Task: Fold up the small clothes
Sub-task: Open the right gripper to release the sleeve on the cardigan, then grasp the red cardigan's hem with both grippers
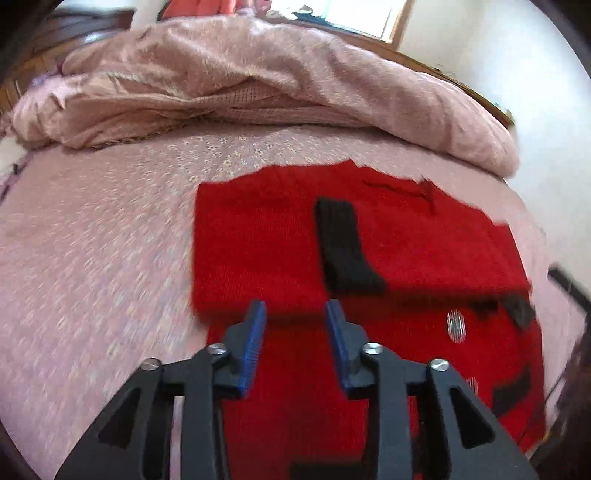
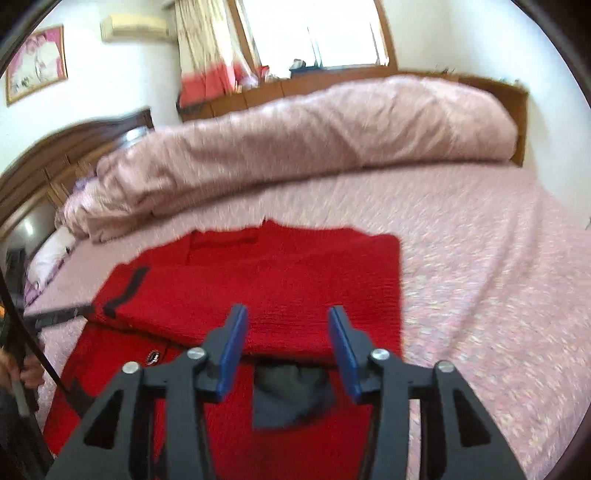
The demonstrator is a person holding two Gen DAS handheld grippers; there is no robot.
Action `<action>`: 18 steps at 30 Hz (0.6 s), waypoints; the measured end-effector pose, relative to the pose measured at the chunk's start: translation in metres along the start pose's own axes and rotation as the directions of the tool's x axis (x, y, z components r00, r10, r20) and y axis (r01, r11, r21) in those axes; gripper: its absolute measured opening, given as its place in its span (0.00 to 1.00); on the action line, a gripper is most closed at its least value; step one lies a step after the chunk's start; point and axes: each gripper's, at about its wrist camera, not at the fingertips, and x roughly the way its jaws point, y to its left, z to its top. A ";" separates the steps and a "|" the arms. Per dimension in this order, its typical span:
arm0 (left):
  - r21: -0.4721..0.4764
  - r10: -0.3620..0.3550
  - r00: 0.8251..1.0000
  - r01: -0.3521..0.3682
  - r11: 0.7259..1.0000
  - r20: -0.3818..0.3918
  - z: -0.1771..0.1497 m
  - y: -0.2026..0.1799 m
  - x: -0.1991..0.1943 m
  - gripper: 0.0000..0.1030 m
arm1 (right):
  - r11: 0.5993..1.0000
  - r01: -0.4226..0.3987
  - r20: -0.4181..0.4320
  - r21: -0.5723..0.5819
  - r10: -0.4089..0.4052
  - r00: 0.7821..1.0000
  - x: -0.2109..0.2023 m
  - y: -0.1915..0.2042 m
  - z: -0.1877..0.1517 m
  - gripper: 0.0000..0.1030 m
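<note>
A red knitted garment [image 1: 258, 243] with black trim lies on the pink bedspread [image 1: 92, 258], its far part folded over the near part. A black cuff [image 1: 347, 247] lies across the fold. My left gripper [image 1: 295, 310] is open and empty, its blue pads just above the fold's near edge. In the right wrist view the same red garment [image 2: 295, 280] lies folded, with a grey patch [image 2: 291, 395] showing at its near edge. My right gripper [image 2: 288, 317] is open and empty, over the fold's near edge.
A bunched pink duvet [image 1: 258, 74] lies across the far side of the bed, also in the right wrist view [image 2: 314, 136]. A wooden headboard [image 2: 48, 162] and a white pillow [image 2: 51, 254] are at the left. A window [image 2: 314, 29] is behind.
</note>
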 end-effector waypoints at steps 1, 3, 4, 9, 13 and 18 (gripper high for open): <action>0.025 0.009 1.000 -0.009 1.000 0.003 -0.010 -0.001 -0.009 0.32 | 1.000 -0.016 0.013 0.026 0.016 1.000 -0.013 -0.006 -0.008 0.47; 0.083 0.033 0.999 -0.033 0.996 0.009 -0.035 -0.006 -0.028 0.33 | 0.996 -0.043 0.004 0.080 0.042 0.999 -0.027 -0.018 -0.020 0.47; 0.098 0.036 0.999 -0.038 0.994 0.016 -0.047 -0.006 -0.039 0.34 | 0.992 -0.055 -0.007 0.113 0.056 0.998 -0.033 -0.025 -0.028 0.47; 0.012 -0.024 0.999 0.024 1.000 0.049 -0.088 0.012 -0.077 0.61 | 0.974 -0.067 -0.006 0.218 0.070 0.998 -0.077 -0.053 -0.067 0.47; -0.038 -0.031 1.000 0.031 0.999 0.000 -0.113 0.020 -0.084 0.63 | 0.943 -0.146 0.043 0.300 0.139 0.989 -0.113 -0.068 -0.117 0.49; -0.025 -0.010 0.999 0.009 1.000 -0.039 -0.131 0.024 -0.078 0.63 | 0.894 -0.212 0.035 0.396 0.216 0.976 -0.129 -0.077 -0.174 0.51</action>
